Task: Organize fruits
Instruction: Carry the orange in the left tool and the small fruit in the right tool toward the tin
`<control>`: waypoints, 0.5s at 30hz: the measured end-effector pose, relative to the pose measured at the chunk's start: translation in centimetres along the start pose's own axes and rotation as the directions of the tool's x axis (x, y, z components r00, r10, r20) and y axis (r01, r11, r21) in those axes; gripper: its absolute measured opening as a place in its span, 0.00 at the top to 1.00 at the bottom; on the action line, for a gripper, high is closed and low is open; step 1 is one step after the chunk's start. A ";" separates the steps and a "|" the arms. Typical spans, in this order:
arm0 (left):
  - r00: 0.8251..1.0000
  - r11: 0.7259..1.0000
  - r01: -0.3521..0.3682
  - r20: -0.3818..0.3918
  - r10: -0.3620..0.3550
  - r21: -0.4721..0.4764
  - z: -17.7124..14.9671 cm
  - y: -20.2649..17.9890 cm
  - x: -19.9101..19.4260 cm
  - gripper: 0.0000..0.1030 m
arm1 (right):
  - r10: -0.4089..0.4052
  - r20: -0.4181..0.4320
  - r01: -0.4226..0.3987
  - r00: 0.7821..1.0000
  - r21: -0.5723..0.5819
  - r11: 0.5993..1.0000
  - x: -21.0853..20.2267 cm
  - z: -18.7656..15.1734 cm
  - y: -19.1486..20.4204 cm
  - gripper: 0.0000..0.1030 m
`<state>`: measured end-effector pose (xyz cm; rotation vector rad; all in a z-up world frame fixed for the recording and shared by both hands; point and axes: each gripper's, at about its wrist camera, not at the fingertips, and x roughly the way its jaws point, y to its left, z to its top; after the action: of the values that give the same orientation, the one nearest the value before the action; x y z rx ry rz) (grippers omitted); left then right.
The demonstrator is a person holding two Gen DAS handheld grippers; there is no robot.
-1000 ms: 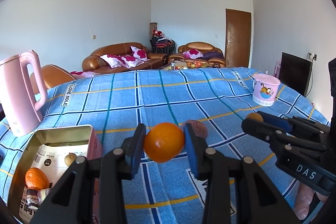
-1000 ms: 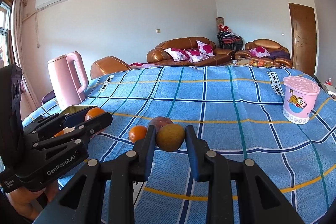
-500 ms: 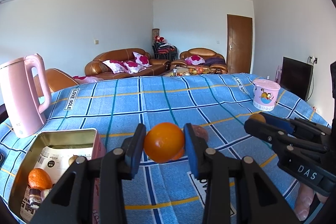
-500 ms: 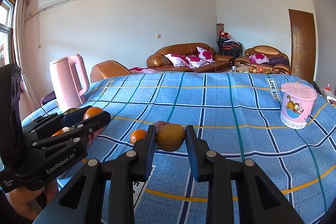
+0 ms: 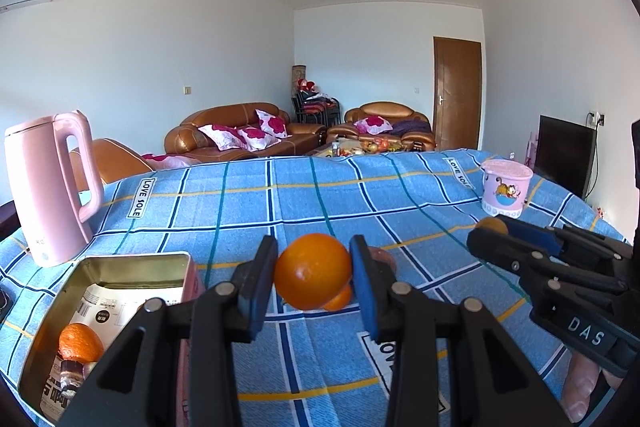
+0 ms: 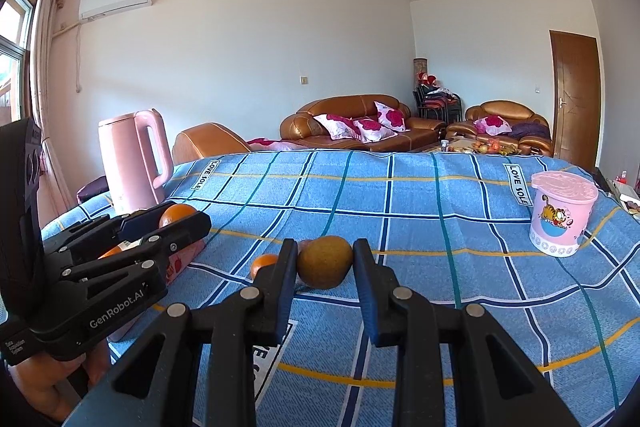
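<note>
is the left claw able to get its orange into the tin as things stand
Probably yes. The left claw is shut on the orange, and the open tin lies just to its left with no lid. One orange and packets sit inside, but the far end looks free.

Left gripper (image 5: 313, 277): fingers clamped on an orange (image 5: 310, 269), tilted slightly down. Right gripper (image 6: 325, 269): fingers clamped on a brown fruit (image 6: 325, 261), same tilt, alongside.

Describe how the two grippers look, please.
Both are black plastic with angular arms, silver rivets and blue pads inside the jaws. The left gripper reads "GenRobot.AI" in white on its side; the right gripper reads "DAS".
</note>
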<state>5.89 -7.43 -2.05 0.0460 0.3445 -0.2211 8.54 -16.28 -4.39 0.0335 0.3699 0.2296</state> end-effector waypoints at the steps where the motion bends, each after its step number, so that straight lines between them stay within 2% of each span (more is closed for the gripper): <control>1: 1.000 1.000 -0.002 0.004 0.002 0.000 0.0 0.0 -0.1 0.62 | 0.000 0.002 0.000 1.000 -0.001 1.000 -0.1 0.0 0.0 0.71; 15: 0.999 1.000 -0.013 0.033 0.013 -0.001 0.0 0.2 -0.7 0.62 | -0.006 0.029 0.006 1.000 -0.010 1.000 -0.5 -0.1 0.2 0.71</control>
<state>5.28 -7.08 -1.85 0.0438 0.3118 -0.2084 8.03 -16.24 -4.28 0.0258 0.3400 0.2248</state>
